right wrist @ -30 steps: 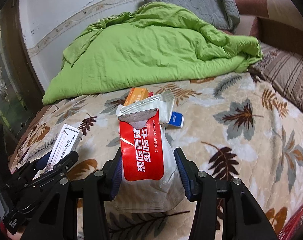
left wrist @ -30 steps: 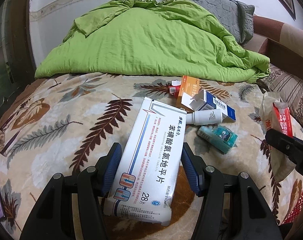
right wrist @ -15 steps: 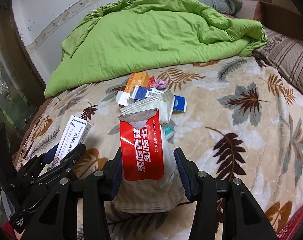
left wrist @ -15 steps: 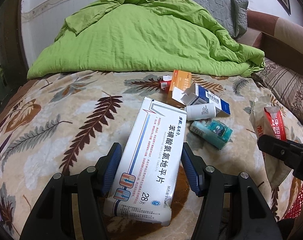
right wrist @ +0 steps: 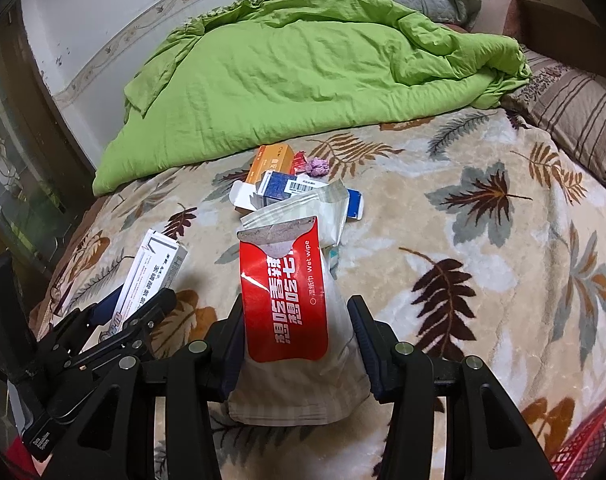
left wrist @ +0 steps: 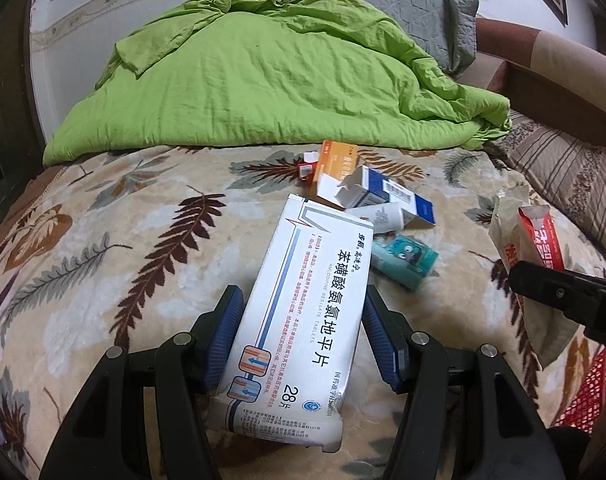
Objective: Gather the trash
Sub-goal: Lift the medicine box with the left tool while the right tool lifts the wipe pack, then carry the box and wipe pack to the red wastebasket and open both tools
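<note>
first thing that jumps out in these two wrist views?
Both tongs are loaded: the left tongs clamp a long white medicine box, and the right tongs clamp a red-and-white wet wipe pack. Behind them, a bright green duvet is heaped across the far end of the leaf-patterned blanket. In front of the duvet lies a small pile of leftover trash, including an orange box and a teal packet.
</note>
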`<control>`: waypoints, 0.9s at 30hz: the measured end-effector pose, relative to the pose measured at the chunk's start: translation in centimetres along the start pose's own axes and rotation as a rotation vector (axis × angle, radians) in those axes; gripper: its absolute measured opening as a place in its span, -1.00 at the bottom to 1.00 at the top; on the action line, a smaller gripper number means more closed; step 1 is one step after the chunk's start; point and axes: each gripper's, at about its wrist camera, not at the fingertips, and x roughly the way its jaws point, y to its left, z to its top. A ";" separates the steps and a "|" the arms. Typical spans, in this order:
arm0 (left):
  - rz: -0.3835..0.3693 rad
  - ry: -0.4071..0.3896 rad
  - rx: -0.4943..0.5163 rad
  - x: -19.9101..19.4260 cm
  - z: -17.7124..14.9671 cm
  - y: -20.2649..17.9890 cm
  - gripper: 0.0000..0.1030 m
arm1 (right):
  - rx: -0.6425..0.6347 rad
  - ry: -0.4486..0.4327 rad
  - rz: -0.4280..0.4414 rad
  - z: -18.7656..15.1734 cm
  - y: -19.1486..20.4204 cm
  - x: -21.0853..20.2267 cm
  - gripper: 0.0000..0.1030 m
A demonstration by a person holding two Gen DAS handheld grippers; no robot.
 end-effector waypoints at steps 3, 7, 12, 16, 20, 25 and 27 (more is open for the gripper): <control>-0.020 0.014 -0.003 -0.5 -0.2 -0.4 0.15 | 0.013 -0.007 0.003 0.0 -0.5 -0.7 0.02; -0.050 0.019 0.008 -1.4 -0.4 -1.4 0.15 | 0.031 -0.024 0.014 0.1 -1.2 -2.1 0.02; -0.108 0.025 0.031 -2.7 -0.5 -3.1 0.15 | 0.053 -0.046 0.022 -0.1 -2.4 -4.6 0.02; -0.167 0.032 0.056 -3.9 -0.4 -5.1 0.15 | 0.094 -0.055 0.024 -0.9 -4.3 -6.9 0.02; -0.237 0.045 0.099 -5.0 -0.2 -7.9 0.15 | 0.136 -0.071 -0.001 -2.0 -7.0 -9.7 0.02; -0.334 0.047 0.216 -7.2 -0.1 -13.3 0.15 | 0.217 -0.108 -0.073 -4.3 -11.9 -15.0 0.02; -0.384 0.052 0.250 -7.9 -0.1 -15.4 0.15 | 0.260 -0.116 -0.113 -5.5 -14.1 -17.1 0.02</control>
